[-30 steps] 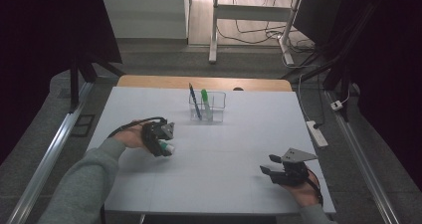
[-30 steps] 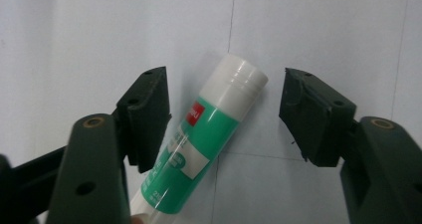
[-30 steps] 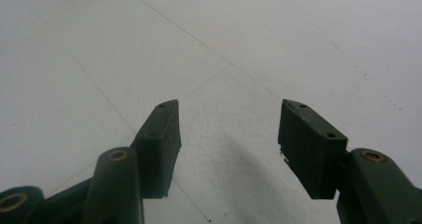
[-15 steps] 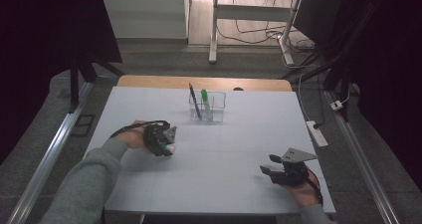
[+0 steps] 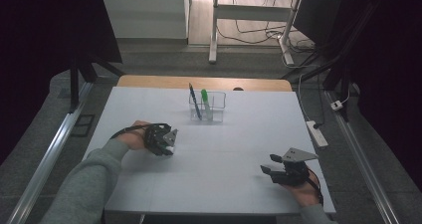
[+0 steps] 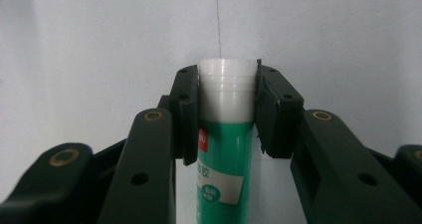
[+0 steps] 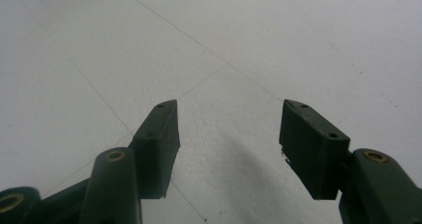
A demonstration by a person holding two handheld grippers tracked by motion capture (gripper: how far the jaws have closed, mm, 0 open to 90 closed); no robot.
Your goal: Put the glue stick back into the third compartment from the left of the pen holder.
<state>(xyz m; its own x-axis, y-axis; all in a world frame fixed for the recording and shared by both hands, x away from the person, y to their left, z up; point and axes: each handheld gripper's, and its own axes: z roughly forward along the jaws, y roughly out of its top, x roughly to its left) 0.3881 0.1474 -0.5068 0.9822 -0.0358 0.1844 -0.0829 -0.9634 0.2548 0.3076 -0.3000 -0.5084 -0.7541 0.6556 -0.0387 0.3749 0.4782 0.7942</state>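
My left gripper (image 6: 225,107) is shut on a green glue stick (image 6: 224,164) with a white cap, the pads clamping the cap. In the high view this left gripper (image 5: 166,143) sits at the left middle of the white table (image 5: 239,134), pointing down at it. Over the table's front right, my right gripper (image 5: 268,171) is open with nothing between its jaws; the right gripper (image 7: 229,144) hovers over bare tabletop. A clear cup (image 5: 207,107) at the back middle holds a blue pen (image 5: 194,100) and a green marker (image 5: 205,102).
A wooden strip (image 5: 149,81) borders the table's far edge. A power strip (image 5: 317,133) lies on the floor past the right edge. Metal rails run along both sides of the table.
The left gripper, holding the glue stick, has shifted slightly right and toward the front. The right gripper has stayed in place.
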